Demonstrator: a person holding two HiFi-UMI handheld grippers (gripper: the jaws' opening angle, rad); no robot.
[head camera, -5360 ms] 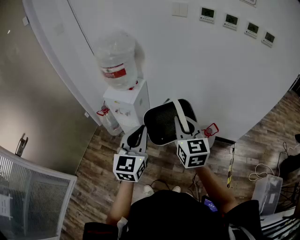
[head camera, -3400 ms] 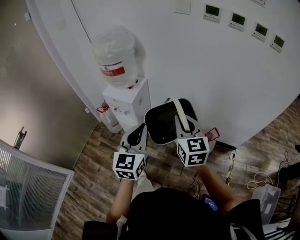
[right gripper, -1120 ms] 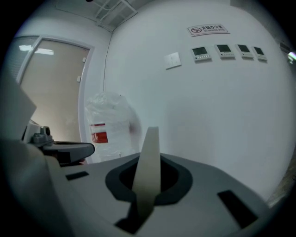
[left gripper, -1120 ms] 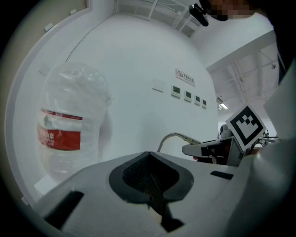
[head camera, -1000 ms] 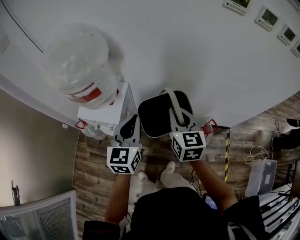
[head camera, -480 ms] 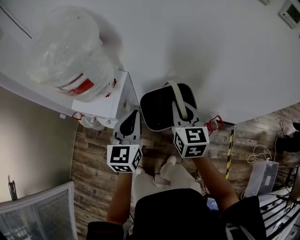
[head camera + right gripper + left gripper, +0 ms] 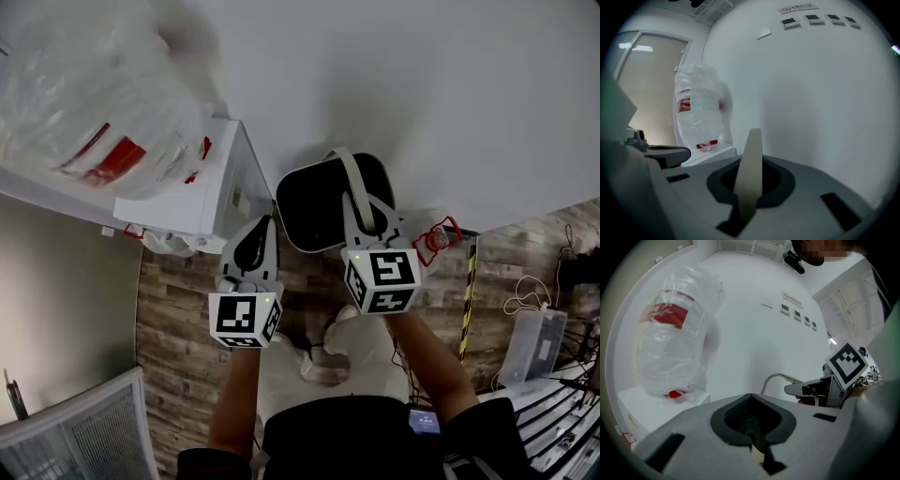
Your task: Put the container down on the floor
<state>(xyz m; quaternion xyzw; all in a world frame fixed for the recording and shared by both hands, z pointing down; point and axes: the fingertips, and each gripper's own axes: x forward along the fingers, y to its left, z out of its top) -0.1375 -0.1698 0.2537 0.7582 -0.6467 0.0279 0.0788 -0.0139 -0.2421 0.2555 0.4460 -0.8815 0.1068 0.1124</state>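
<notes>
We see a wood-plank floor (image 7: 178,309) bearing a white water dispenser (image 7: 192,202) at left, a clear box (image 7: 530,342) and loose cables (image 7: 518,302) at right.

Plain white wall (image 7: 441,103) all the way up, grey-brown wood-plank floor (image 7: 178,314), a white water dispenser (image 7: 192,202) with its big clear bottle (image 7: 80,98) on the left, cables (image 7: 517,302) far right.

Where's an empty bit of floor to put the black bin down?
The widest bare floor lies left, between the water dispenser and the grey grille panel. A smaller patch shows between the bin and the person's legs. The right is crowded: a red-handled jug, a striped bar, cables and a plastic box.
</notes>
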